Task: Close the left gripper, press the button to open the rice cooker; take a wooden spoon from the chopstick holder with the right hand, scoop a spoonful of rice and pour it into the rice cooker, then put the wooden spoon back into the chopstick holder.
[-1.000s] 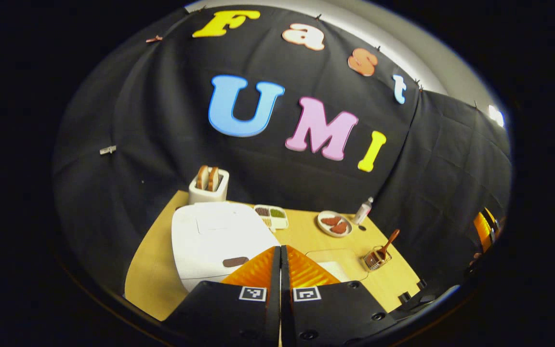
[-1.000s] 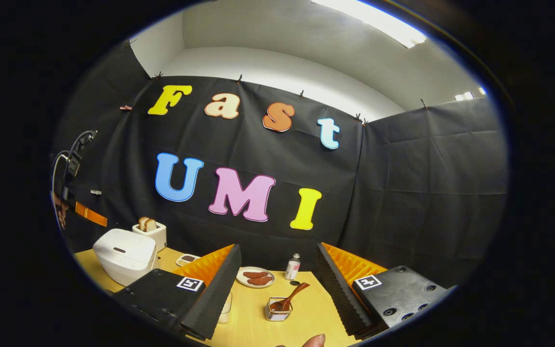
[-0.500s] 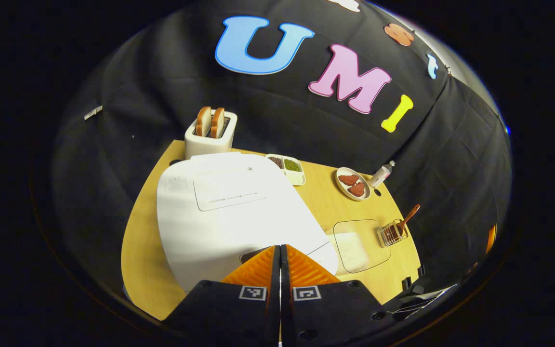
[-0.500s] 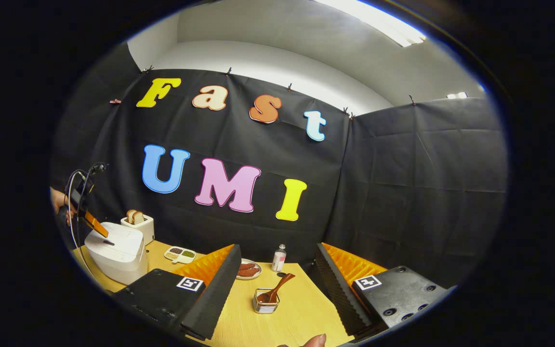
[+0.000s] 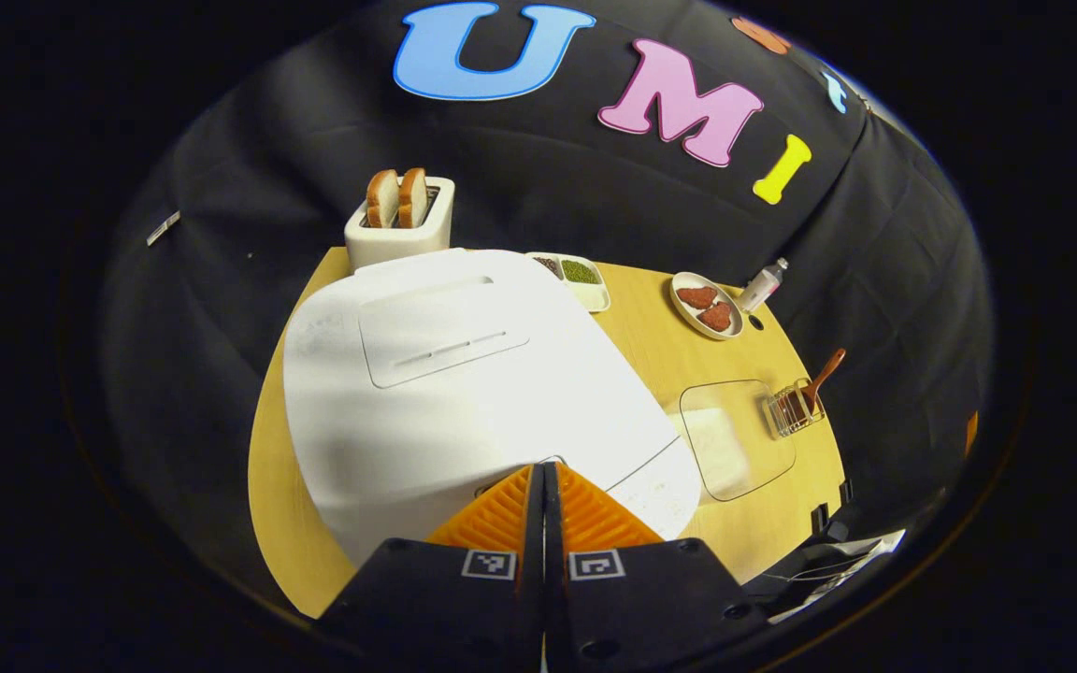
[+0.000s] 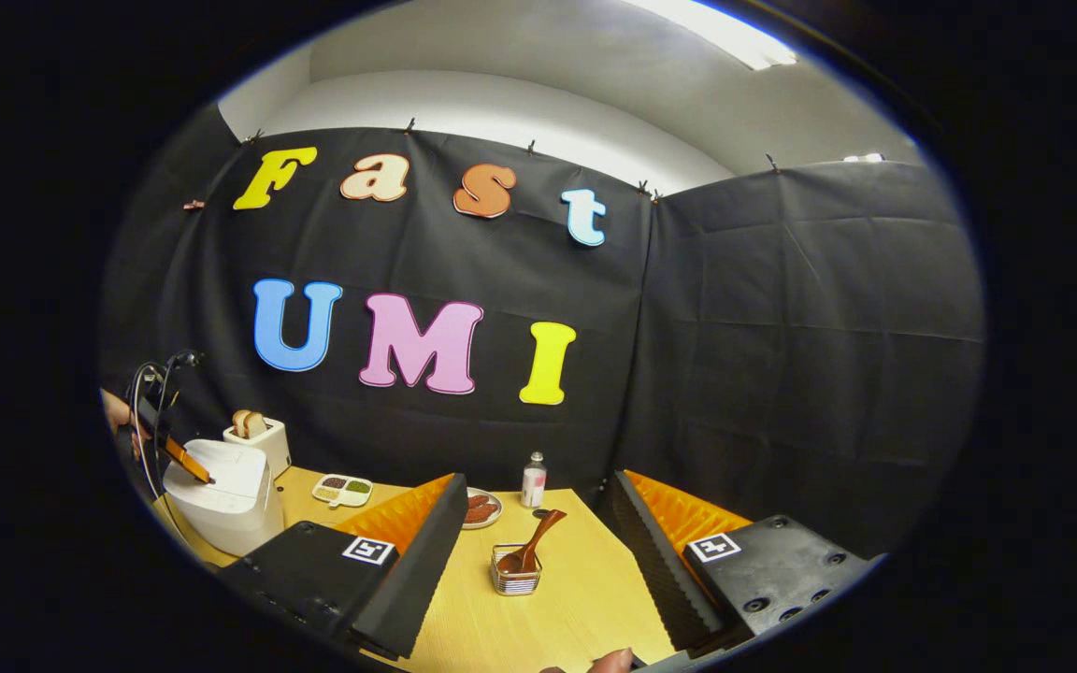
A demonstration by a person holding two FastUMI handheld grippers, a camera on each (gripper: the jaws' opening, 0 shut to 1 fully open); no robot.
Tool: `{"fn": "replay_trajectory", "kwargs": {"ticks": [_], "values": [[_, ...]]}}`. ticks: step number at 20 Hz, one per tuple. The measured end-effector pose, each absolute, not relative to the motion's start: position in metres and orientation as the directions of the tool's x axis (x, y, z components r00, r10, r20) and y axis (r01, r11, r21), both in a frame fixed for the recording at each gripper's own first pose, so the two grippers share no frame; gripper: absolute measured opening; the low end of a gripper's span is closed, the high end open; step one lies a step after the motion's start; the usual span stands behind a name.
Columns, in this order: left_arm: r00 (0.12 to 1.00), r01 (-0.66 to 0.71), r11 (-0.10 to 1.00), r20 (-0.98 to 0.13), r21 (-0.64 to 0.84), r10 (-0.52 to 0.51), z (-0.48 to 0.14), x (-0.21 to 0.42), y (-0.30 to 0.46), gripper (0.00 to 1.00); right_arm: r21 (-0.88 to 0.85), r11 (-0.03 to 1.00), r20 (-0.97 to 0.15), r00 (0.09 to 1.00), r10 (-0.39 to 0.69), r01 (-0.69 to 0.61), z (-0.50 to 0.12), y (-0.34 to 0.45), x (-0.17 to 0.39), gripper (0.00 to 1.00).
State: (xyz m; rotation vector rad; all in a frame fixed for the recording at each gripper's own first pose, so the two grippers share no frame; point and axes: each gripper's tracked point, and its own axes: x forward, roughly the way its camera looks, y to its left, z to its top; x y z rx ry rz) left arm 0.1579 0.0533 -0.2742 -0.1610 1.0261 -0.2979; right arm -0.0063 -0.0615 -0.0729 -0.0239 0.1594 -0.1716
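— How do your two grippers stand?

— Your left gripper [image 5: 543, 467] has its fingers pressed together with no gap, and the tips sit at the front edge of the rice cooker [image 5: 445, 374] lid, right where the button lies; the button itself is hidden beneath them, so you cannot tell whether they touch it. In the right gripper view you see that same gripper [image 6: 191, 465] far off at the left, angled down onto the top of the rice cooker [image 6: 221, 495], with a hand [image 6: 118, 411] behind it. The lid is down.

— And your right one?

— Your right gripper [image 6: 538, 523] has its fingers spread wide apart with nothing between them. It hangs above the worktop [image 6: 557, 617], and the chopstick holder [image 6: 515, 579] sits in the gap between the fingers, farther off.

— Where is the wooden spoon?

— The wooden spoon [image 6: 531, 547] stands in the chopstick holder, bowl down and handle leaning up to the right. In the left gripper view you find the holder [image 5: 791, 409] near the worktop's right edge, with the spoon [image 5: 824, 369] in it and a clear container [image 5: 735, 439] with rice just beside it.

— What else is on your worktop [image 5: 651, 346]?

— A toaster [image 5: 398, 220] with two slices behind the cooker, a divided dish [image 5: 581, 279], a plate [image 5: 707, 304] and a small bottle [image 5: 763, 283].
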Motion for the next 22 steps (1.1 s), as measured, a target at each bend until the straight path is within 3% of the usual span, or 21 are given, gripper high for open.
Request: {"fn": "replay_trajectory", "kwargs": {"ticks": [3,6,11,15,16,22], "values": [[0.517,0.152,0.951,-0.799,-0.269,-0.308,-0.265,0.166,0.055,0.07,-0.027,0.985,-0.163,0.972,-0.171,0.169,-0.074,-0.060,-0.003,0.98],[0.647,0.175,0.966,-0.718,-0.191,-0.259,-0.231,0.182,0.057,0.06,-0.030,0.984,-0.159,0.971,-0.178,0.175,-0.074,-0.062,-0.002,0.98],[0.867,0.224,0.970,-0.475,0.099,-0.151,-0.133,0.208,0.063,0.13,-0.038,0.985,-0.163,0.972,-0.172,0.168,-0.074,-0.060,-0.003,0.98],[0.922,0.219,0.958,-0.361,0.185,-0.141,-0.088,0.195,0.049,0.93,-0.030,0.989,-0.168,0.975,-0.145,0.142,-0.076,-0.056,-0.003,0.98],[0.936,0.201,0.962,-0.324,0.185,-0.133,-0.077,0.192,0.048,0.98,-0.014,0.992,-0.175,0.976,-0.127,0.127,-0.077,-0.055,-0.003,0.98],[0.958,0.132,0.985,-0.270,0.111,-0.098,-0.064,0.138,0.017,0.97,0.010,0.998,-0.180,0.982,-0.059,0.062,-0.097,-0.076,0.023,0.98]]}}
